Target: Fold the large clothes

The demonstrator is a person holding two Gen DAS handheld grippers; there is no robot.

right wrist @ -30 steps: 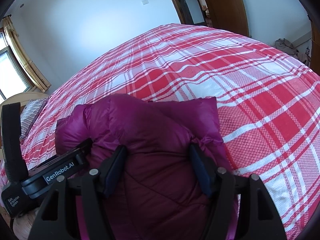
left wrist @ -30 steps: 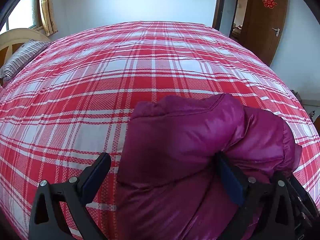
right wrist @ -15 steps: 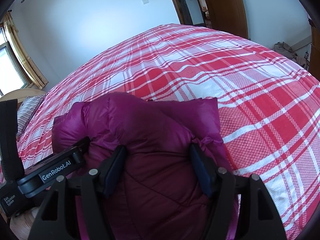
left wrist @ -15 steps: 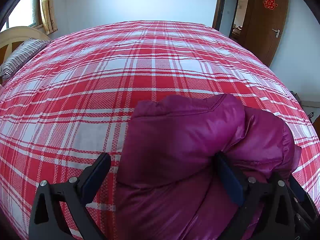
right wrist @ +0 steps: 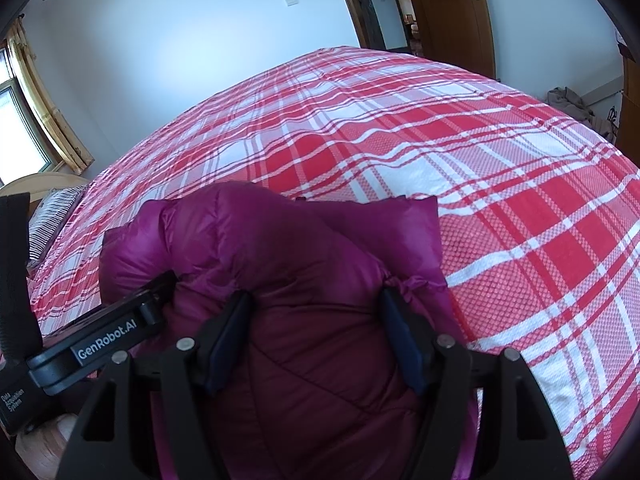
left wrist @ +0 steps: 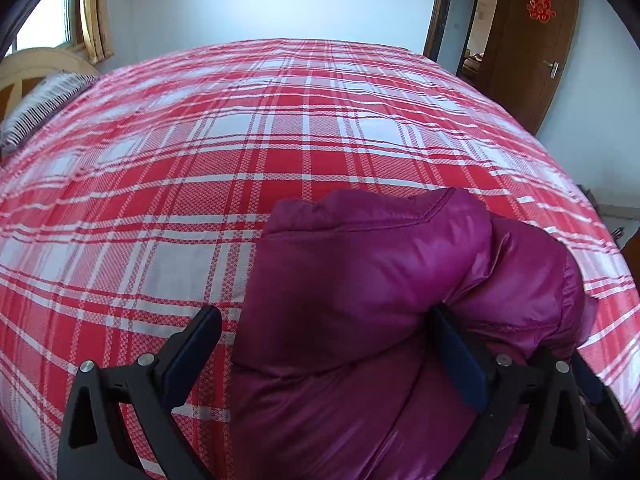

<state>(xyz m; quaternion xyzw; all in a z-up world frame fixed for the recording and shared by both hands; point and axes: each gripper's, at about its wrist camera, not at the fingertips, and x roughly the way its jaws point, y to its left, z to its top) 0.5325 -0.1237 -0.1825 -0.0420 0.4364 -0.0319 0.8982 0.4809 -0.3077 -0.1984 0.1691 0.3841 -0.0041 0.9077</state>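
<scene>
A puffy magenta down jacket (left wrist: 360, 280) lies bunched at the near edge of the bed; it also shows in the right wrist view (right wrist: 280, 248). My left gripper (left wrist: 324, 332) is wide open, its right finger pressed into the jacket's fold and its left finger over the bedspread. My right gripper (right wrist: 316, 320) straddles a thick bulge of the jacket with its jaws partly spread, both fingers pressed into the fabric. The left gripper's body (right wrist: 104, 344) shows at the left of the right wrist view, against the jacket.
The bed is covered by a red and white plaid bedspread (left wrist: 240, 140). A striped pillow (left wrist: 40, 104) and headboard lie at far left. A wooden door (left wrist: 536, 40) stands at far right. Clothes (right wrist: 568, 100) lie on the floor beyond the bed.
Both grippers and the jacket have stayed nearly in place; the view has shifted only slightly.
</scene>
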